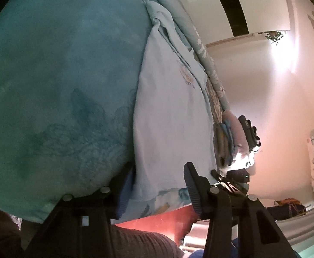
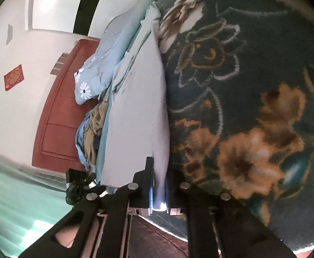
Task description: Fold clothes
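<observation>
A: What's the right claw point(image 2: 157, 185) got?

B: It's pinched tight on the hem of the pale blue cotton T-shirt point(image 2: 139, 116), which stretches away ahead of it over the dark teal fuzzy blanket with tan flowers point(image 2: 253, 107).

A: And the left claw point(image 1: 157, 185)?

B: Spread wide, same shirt point(image 1: 172, 116) lying flat between its fingers. A stack of folded clothes point(image 1: 236, 137) sits ahead to its right, near a pinkish wall point(image 1: 264, 99).
</observation>
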Demonstrator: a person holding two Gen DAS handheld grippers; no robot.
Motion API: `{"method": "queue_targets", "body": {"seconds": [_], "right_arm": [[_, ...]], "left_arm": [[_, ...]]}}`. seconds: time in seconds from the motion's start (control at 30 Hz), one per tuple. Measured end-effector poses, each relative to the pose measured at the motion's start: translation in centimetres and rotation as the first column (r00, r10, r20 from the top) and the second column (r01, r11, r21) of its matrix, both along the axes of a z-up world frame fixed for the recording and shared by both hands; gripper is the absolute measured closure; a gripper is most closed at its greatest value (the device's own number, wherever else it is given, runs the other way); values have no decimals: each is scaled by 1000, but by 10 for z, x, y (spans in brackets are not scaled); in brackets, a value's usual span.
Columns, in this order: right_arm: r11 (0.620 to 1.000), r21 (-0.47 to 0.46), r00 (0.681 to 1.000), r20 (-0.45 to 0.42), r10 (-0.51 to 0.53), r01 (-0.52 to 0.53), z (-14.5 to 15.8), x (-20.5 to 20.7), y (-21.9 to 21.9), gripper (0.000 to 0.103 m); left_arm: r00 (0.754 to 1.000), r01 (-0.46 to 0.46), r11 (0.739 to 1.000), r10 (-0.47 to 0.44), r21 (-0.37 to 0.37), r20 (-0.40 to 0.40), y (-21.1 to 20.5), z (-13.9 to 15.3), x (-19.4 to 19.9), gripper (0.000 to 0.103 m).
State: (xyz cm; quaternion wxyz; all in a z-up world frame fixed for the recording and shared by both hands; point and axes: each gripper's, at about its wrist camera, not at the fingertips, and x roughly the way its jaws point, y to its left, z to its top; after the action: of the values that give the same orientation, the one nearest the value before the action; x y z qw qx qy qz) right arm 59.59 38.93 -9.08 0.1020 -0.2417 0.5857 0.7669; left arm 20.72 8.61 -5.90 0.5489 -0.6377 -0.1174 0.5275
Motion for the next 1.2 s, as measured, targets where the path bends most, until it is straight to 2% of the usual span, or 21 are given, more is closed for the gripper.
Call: {"method": "queue_targets", "body": {"seconds": [0.13, 0.17, 0.23, 0.3, 0.6, 0.7, 0.73, 0.77, 0.83, 0.87, 1.0, 1.1, 1.2], "right_arm": [[1000, 7, 1000, -2, 7, -7, 1, 1, 2, 96], [1000, 7, 1000, 0, 5, -5, 0, 2, 2, 97], [1000, 10, 1000, 3, 7, -7, -1, 3, 2, 97], [1000, 18, 1000, 8, 11, -11, 0, 4, 2, 97], [1000, 9, 1000, 5, 14, -14, -2, 4, 3, 97], [1000, 7, 1000, 3, 15, -15, -2, 5, 2, 97], [1000, 8, 1000, 1, 13, -13, -2, 6, 2, 97], [1000, 8, 1000, -4, 10, -10, -1, 6, 1, 97], [1000, 4, 999, -39, 1, -1, 1, 9, 2, 98], [1000, 0, 998, -65, -1, 1, 2, 11, 4, 98], [1000, -5, 987, -160, -12, 12, 12, 12, 14, 98], [1000, 6, 973, -228, -29, 31, 26, 8, 23, 98], [997, 57, 958, -284, -25, 43, 48, -4, 36, 98]], "left_arm": [[1000, 3, 1000, -3, -17, -3, 0, -2, 0, 56], [1000, 3, 1000, -3, -22, -3, 0, -3, 0, 60], [1000, 3, 999, -4, -51, -18, -1, -4, 0, 79], [1000, 1, 997, -3, -78, -26, -2, -7, 0, 86], [999, 21, 995, -17, -97, 41, 0, -13, -1, 80], [999, 34, 994, -31, -101, 32, 1, -10, -1, 79], [999, 34, 995, -32, -97, 24, 1, -9, 0, 82], [999, 32, 996, -30, -88, 14, 1, -7, 1, 82], [1000, 15, 999, -15, -39, 4, -2, -4, -1, 94], [1000, 4, 1000, -4, -1, 6, -4, -2, -3, 95], [999, -47, 988, 47, 150, 6, -8, 16, -20, 97], [998, -50, 977, 53, 207, -13, 2, 33, -32, 97], [998, -59, 964, 66, 259, -19, 20, 51, -49, 97]]}}
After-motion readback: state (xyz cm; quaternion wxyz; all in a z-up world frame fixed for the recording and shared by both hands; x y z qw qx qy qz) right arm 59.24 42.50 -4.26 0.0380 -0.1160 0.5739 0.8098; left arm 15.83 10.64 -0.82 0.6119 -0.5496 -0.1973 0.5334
